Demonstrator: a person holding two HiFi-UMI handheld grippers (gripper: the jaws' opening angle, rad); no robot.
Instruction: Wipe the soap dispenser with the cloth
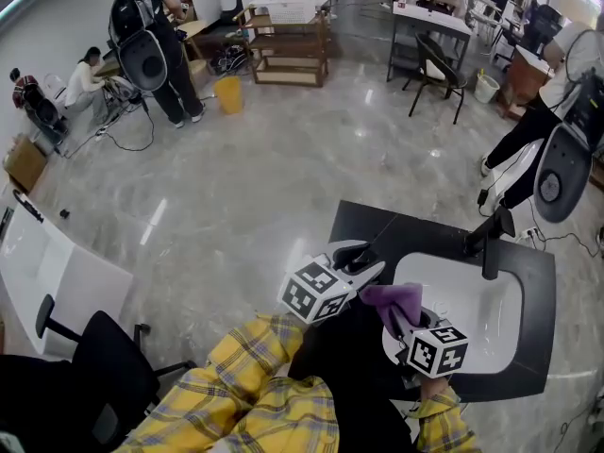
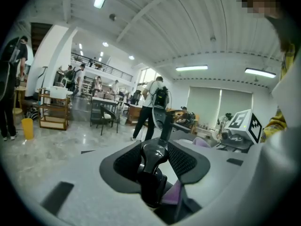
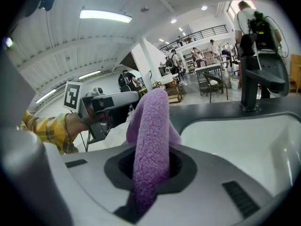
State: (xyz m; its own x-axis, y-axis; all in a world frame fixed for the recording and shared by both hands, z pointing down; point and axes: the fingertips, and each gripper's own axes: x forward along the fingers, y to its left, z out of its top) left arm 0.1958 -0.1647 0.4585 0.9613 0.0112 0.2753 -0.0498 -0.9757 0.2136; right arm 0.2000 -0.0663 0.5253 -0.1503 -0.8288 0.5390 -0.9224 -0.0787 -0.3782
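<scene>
Both at counter [image 1: 377, 226] edge | L claw [image 2: 155, 160]: dispenser [image 2: 150, 185] | R claw [image 3: 150, 161]: cloth [image 3: 151, 121] (sink [image 1: 472, 314] adj.)

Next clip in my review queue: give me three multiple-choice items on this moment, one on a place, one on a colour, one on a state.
1. Where does the faucet stand?
A on the floor
B on the counter at the edge of the sink
C on a shelf

2. What colour is the cloth?
A purple
B yellow
C white

3. How is the right gripper?
A open and empty
B shut on the faucet
C shut on the cloth

Answers:
1. B, the faucet rises from the counter beside the sink.
2. A, the cloth shows purple in both the head view and the right gripper view.
3. C, the cloth is pinched between the jaws and stands up out of them.
</scene>
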